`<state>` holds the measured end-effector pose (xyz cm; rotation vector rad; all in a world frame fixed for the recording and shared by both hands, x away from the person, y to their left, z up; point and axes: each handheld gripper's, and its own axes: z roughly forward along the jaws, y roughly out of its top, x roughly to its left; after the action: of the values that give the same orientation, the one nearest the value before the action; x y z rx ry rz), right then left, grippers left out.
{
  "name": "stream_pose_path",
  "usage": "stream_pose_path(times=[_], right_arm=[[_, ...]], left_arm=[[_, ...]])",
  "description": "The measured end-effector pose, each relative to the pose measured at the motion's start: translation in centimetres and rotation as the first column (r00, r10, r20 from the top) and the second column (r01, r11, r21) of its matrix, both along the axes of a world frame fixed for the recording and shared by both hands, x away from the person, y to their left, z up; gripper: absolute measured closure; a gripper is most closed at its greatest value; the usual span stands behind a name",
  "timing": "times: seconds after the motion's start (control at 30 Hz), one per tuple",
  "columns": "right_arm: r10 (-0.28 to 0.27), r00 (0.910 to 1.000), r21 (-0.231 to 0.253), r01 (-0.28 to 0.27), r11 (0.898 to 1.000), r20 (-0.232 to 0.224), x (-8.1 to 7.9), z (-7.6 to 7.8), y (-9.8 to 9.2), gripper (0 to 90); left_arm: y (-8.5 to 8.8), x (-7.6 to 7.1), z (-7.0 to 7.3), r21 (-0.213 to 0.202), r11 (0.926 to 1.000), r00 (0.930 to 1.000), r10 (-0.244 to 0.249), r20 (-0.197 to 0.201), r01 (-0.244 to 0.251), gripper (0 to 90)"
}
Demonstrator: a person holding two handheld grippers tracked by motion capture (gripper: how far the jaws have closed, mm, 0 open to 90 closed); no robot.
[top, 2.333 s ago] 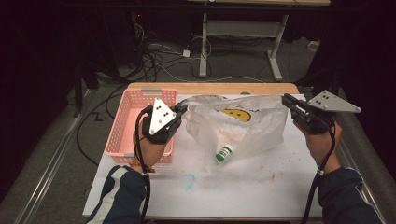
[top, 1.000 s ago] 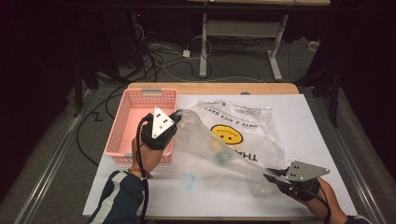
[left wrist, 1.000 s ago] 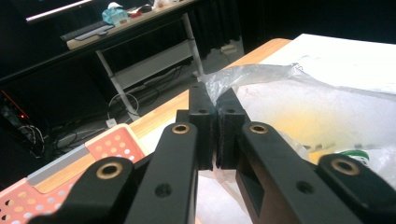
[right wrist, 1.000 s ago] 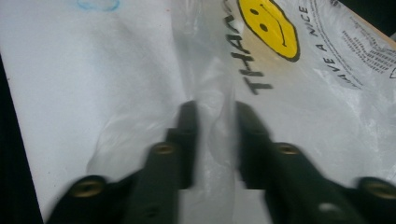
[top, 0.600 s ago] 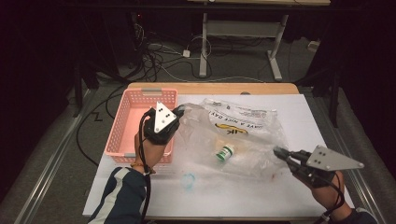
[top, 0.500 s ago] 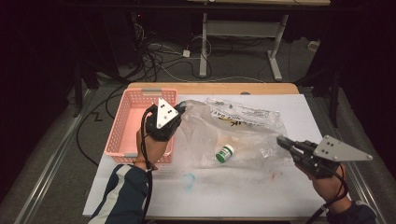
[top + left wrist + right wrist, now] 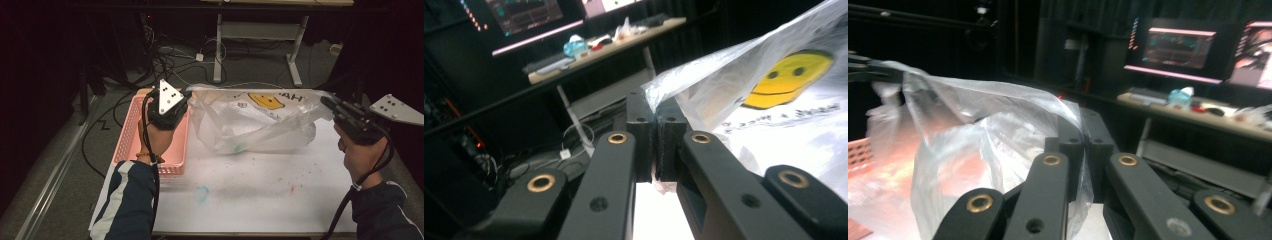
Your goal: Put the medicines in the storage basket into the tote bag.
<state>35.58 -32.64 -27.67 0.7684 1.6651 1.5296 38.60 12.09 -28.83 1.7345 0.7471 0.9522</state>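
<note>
The person is holding a thin clear plastic bag [image 7: 252, 120] stretched above the white table [image 7: 260, 195], beside the pink basket [image 7: 134, 145]. The left gripper [image 7: 186, 94] is pinching one edge of the film, and its jaws are closed tight on it, as the left gripper view is showing. The right gripper [image 7: 326, 101] is clamping the opposite edge in the same way.

The bag is looking very light, soft and slippery, so it is probably sagging and slipping easily; taking it at a gathered edge or handle seems safest. Something small and green is resting inside at the bottom.

A yellow smiley face [image 7: 788, 78] is printed on the bag, with dark letters under it, but they are appearing reversed and too blurred to read.
</note>
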Motion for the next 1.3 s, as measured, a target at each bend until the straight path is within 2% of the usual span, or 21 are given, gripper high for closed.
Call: stream_pose_path(times=[0.17, 0.27, 0.33, 0.43, 0.57, 0.67, 0.77, 0.87, 0.97, 1.07, 1.17, 1.2, 1.27, 1.3], right_arm=[[-0.026, 0.9995, 0.024, 0.026, 0.999, 0.019, 0.3, 1.4, -0.2, 90.0], [-0.035, 0.999, 0.029, 0.034, 0.999, 0.029, 0.4, 2.1, -0.4, 90.0], [-0.036, 0.999, 0.057, 0.034, 0.998, 0.028, 0.3, 2.4, -0.6, 90.0], [-0.054, 0.9979, 0.066, 0.051, 0.996, 0.035, 0.4, 2.7, -0.6, 90.0], [-0.065, 0.9978, 0.093, 0.063, 0.994, 0.011, 1.1, 2.6, -0.7, 90.0], [-0.079, 0.9969, 0.088, 0.079, 0.993, -0.011, 1.9, 2.2, -0.5, 90.0], [-0.104, 0.9942, 0.057, 0.105, 0.993, -0.027, 2.8, 1.5, -0.3, 90.0], [-0.132, 0.9911, 0.045, 0.133, 0.99, -0.021, 3.6, 0.7, -0.2, 90.0], [-0.187, 0.9822, 0.012, 0.187, 0.982, 0.012, 4.5, 0.2, 0.3, 90.0], [-0.25, 0.9666, -0.038, 0.252, 0.967, 0.056, 5.7, 0.0, 1.2, 90.0], [-0.284, 0.9566, -0.067, 0.288, 0.955, 0.065, 7.1, 0.2, 1.8, 90.0], [-0.286, 0.9559, -0.071, 0.29, 0.954, 0.068, 7.6, 0.2, 1.9, 90.0], [-0.31, 0.948, -0.089, 0.316, 0.945, 0.072, 8.5, 0.3, 2.0, 90.0], [-0.308, 0.9492, -0.083, 0.313, 0.946, 0.063, 8.9, 0.3, 2.0, 90.0]], left_arm=[[-0.2, -0.3, 1.1, -0.019, 0.9997, 0.9998, -0.017, 0.012, 0.017, 85.4], [-0.2, -0.7, 1.8, -0.035, 0.9989, 0.9992, -0.031, 0.023, 0.032, 85.4], [-0.4, -1.0, 2.3, -0.04, 0.9985, 0.9989, -0.037, 0.029, 0.038, 85.4], [-0.6, -1.2, 2.8, -0.043, 0.998, 0.9984, -0.043, 0.037, 0.045, 85.4], [-0.9, -0.6, 2.3, -0.046, 0.9981, 0.999, -0.04, 0.021, 0.041, 85.3], [-1.1, 0.1, 1.5, -0.054, 0.9978, 0.9992, -0.04, -0.005, 0.039, 85.1], [-1.2, 0.7, 0.5, -0.061, 0.9976, 0.9992, -0.033, -0.023, 0.032, 85.1], [-1.4, 1.3, -0.1, -0.066, 0.9977, 0.9995, -0.019, -0.025, 0.017, 85.0], [-2.0, 2.3, -0.2, -0.047, 0.9988, 0.9999, 0.013, -0.009, -0.013, 84.9], [-2.4, 3.5, -0.1, -0.056, 0.9979, 0.9994, 0.032, -0.01, -0.033, 84.9], [-2.6, 4.9, -0.3, -0.053, 0.9974, 0.9987, 0.049, -0.013, -0.05, 84.8], [-2.7, 5.3, -0.4, -0.051, 0.997, 0.9983, 0.057, -0.012, -0.058, 84.8], [-2.8, 6.0, -0.6, -0.066, 0.9956, 0.9976, 0.066, -0.021, -0.067, 84.8], [-2.8, 6.4, -0.7, -0.068, 0.995, 0.9972, 0.072, -0.02, -0.073, 84.8]])
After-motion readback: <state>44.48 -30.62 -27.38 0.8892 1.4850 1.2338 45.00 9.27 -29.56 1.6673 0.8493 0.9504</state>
